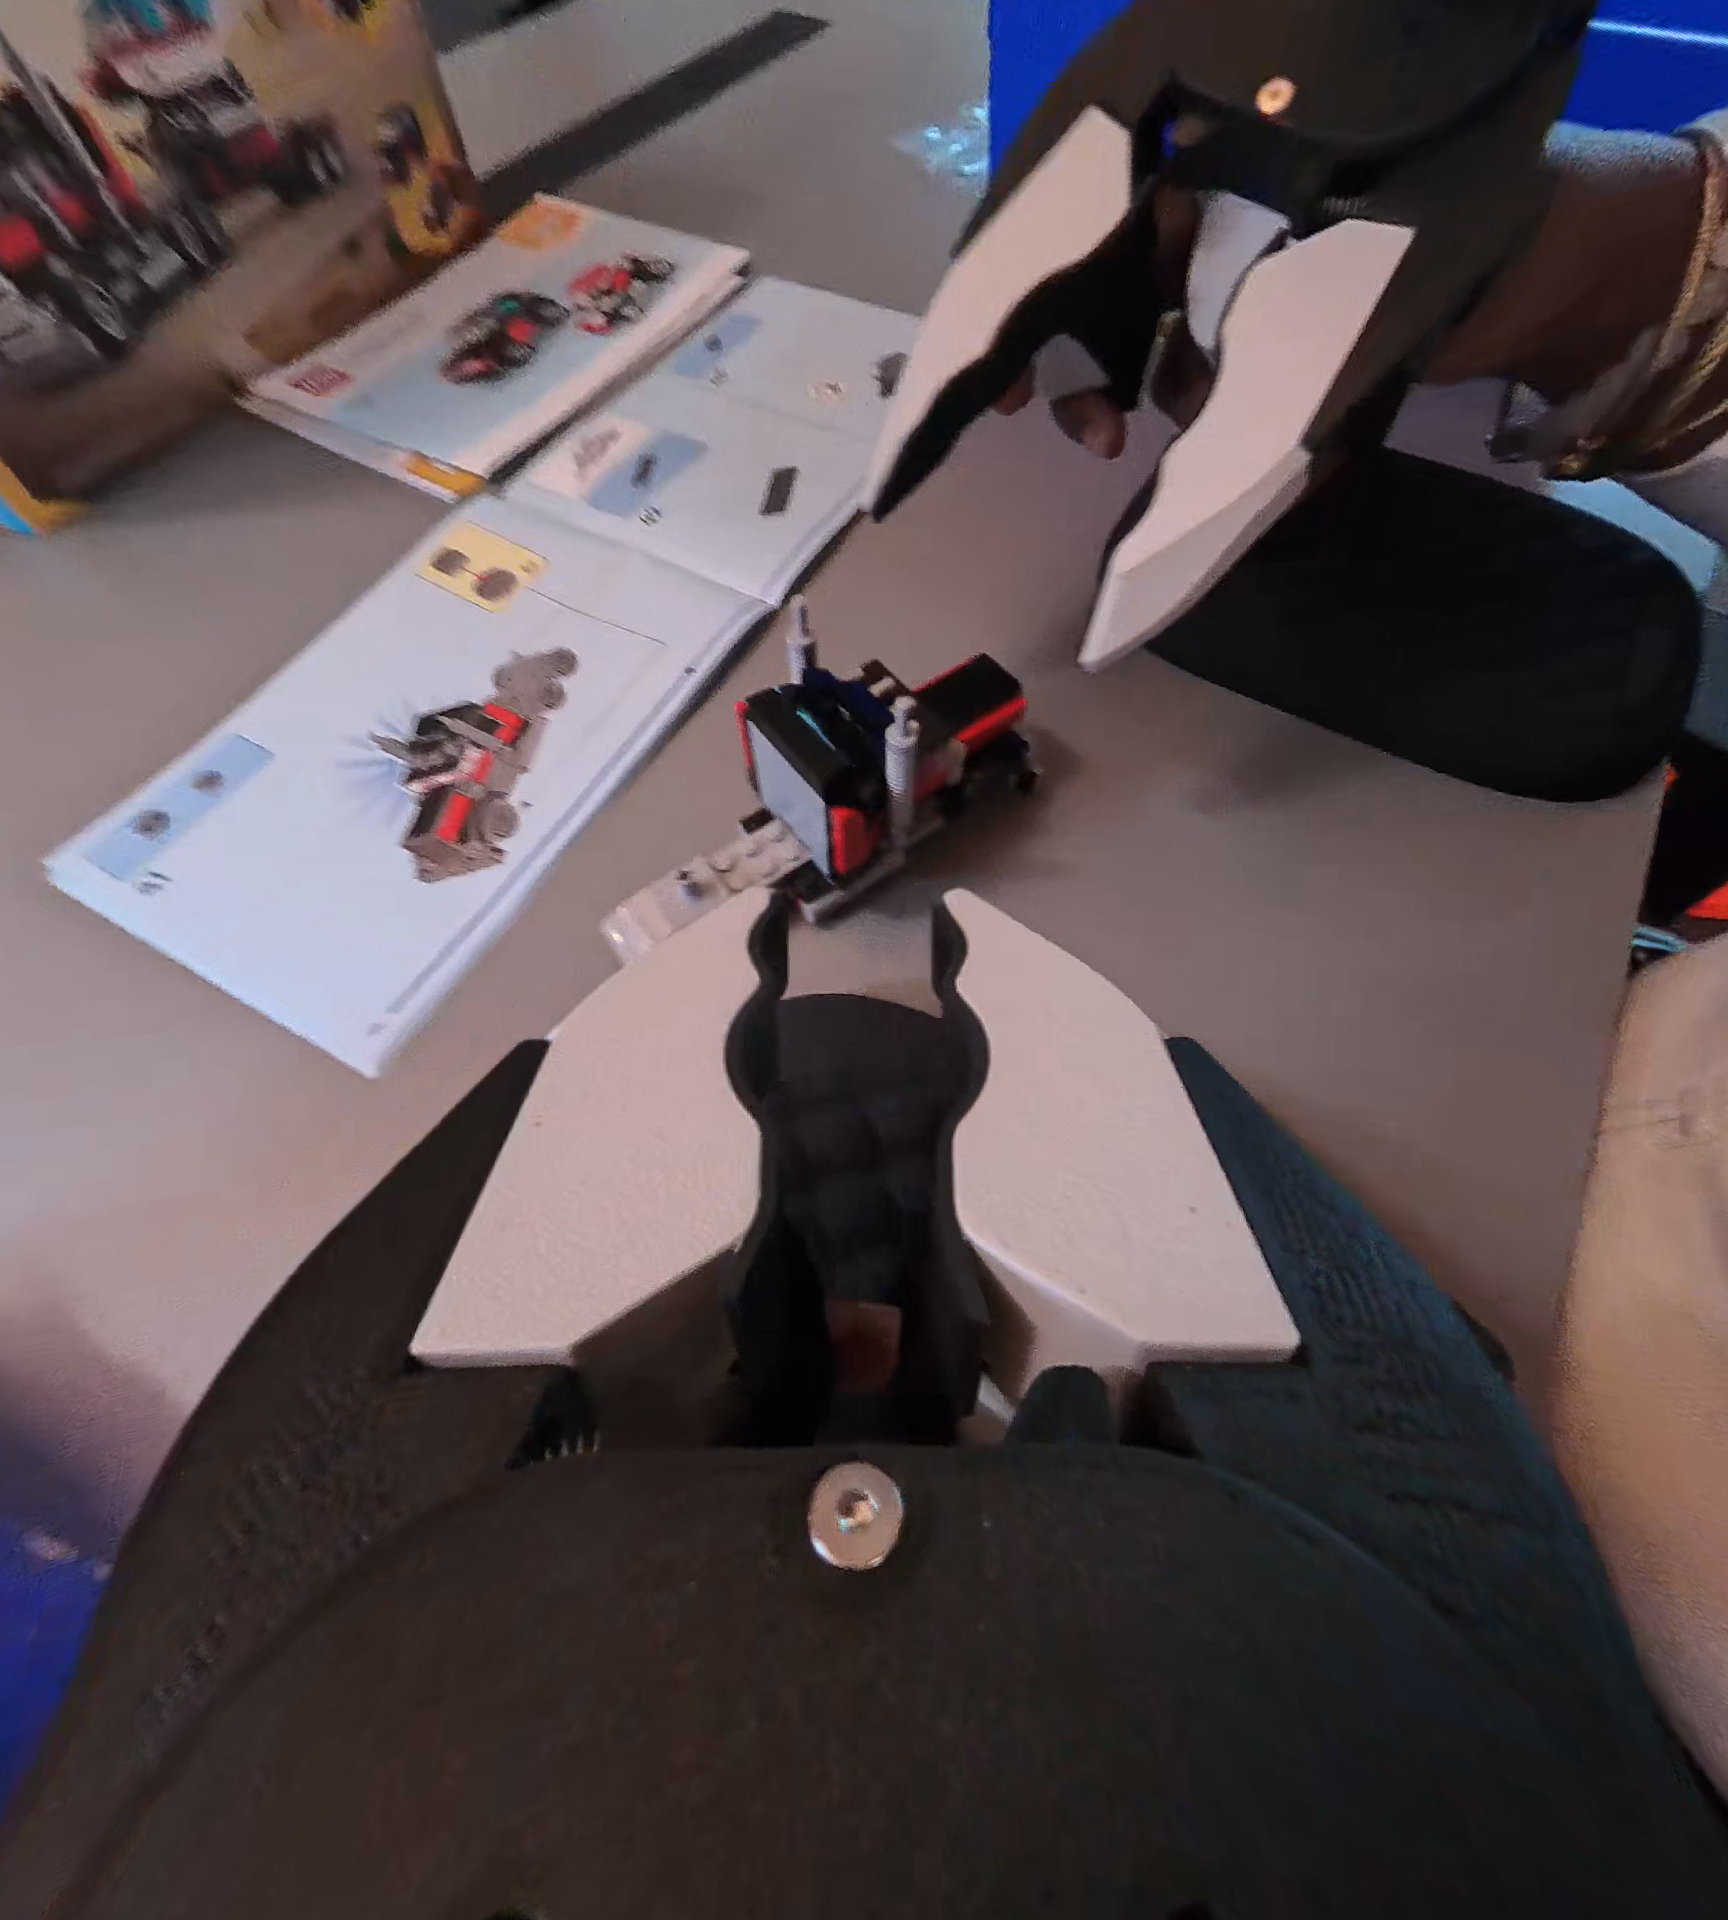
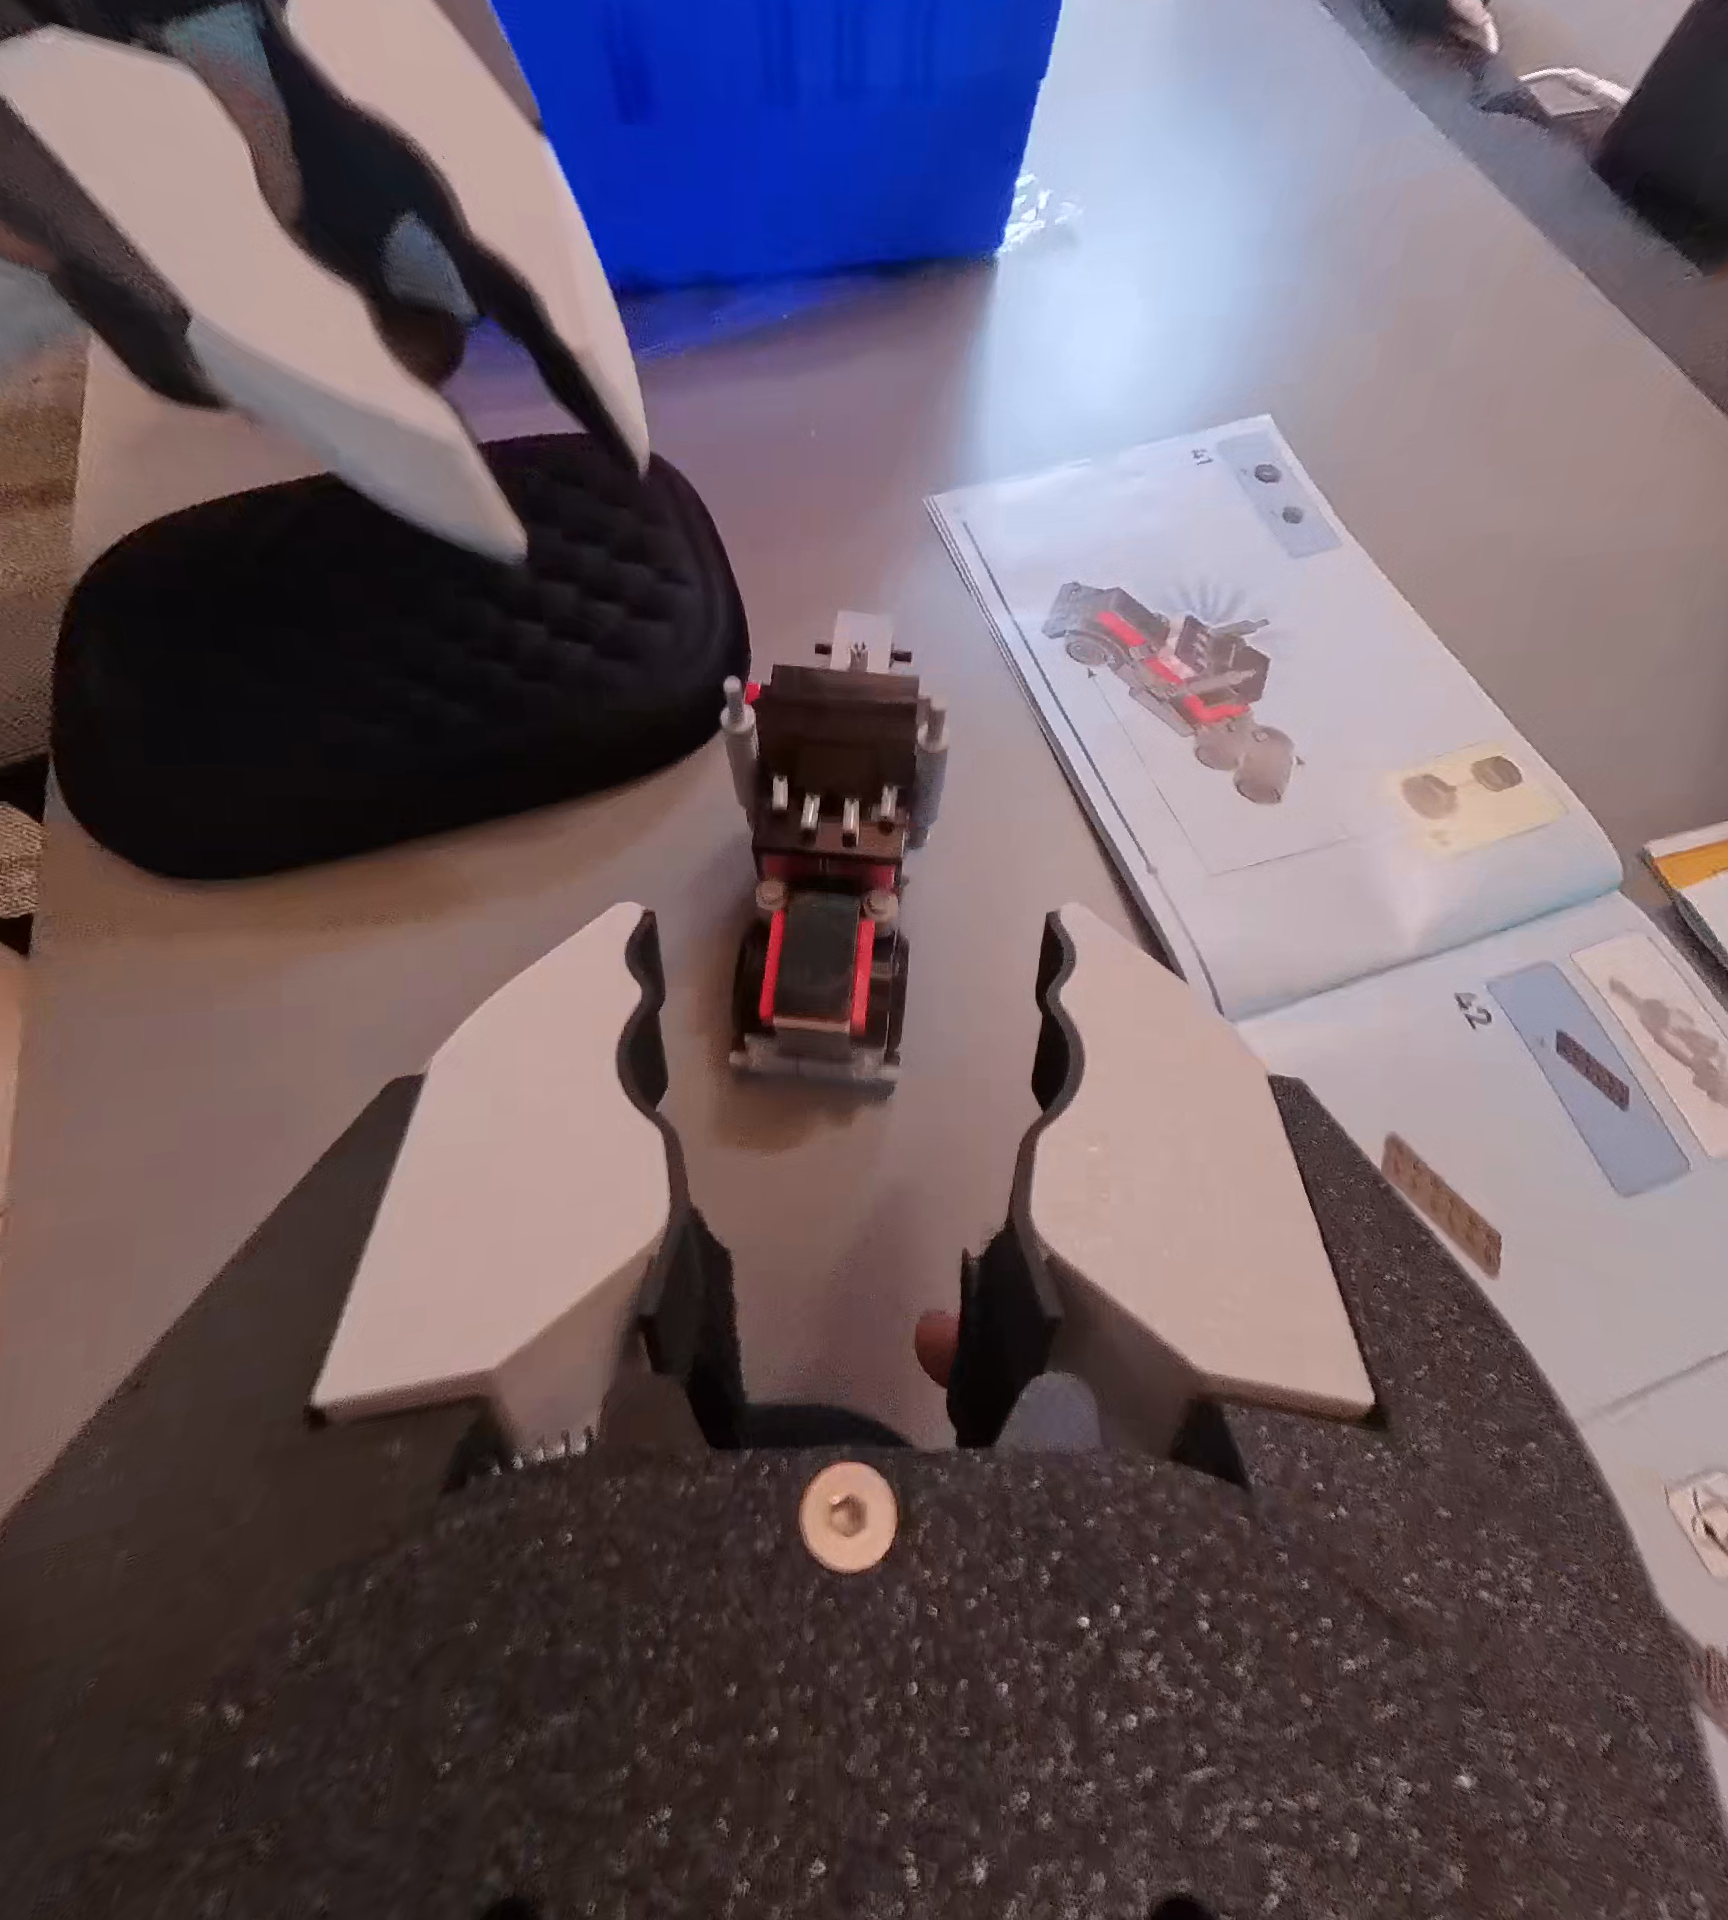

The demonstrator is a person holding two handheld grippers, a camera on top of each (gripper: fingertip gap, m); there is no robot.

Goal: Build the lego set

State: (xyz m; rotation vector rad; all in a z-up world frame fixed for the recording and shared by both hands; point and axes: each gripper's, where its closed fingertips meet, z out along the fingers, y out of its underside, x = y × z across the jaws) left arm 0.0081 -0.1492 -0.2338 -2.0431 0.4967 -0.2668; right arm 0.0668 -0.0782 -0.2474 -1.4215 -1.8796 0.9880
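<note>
A: How should the step be done?

B: From the left, the left hand-held gripper [image 1: 860,914] is held released and empty, just behind the lego truck [image 1: 881,769] standing on the counter [image 1: 1255,935]. The right hand-held gripper [image 2: 844,977], likewise spread and empty, is aimed at the hood. The truck should be steadied at the cab before anything is pressed on.

A: And what is nearby?

B: The open instruction booklet [image 2: 1307,748] is laid to one side, with a brown plate [image 2: 1442,1205], seemingly loose, on it. A black padded case [image 2: 372,675] is crowded against the truck.
</note>
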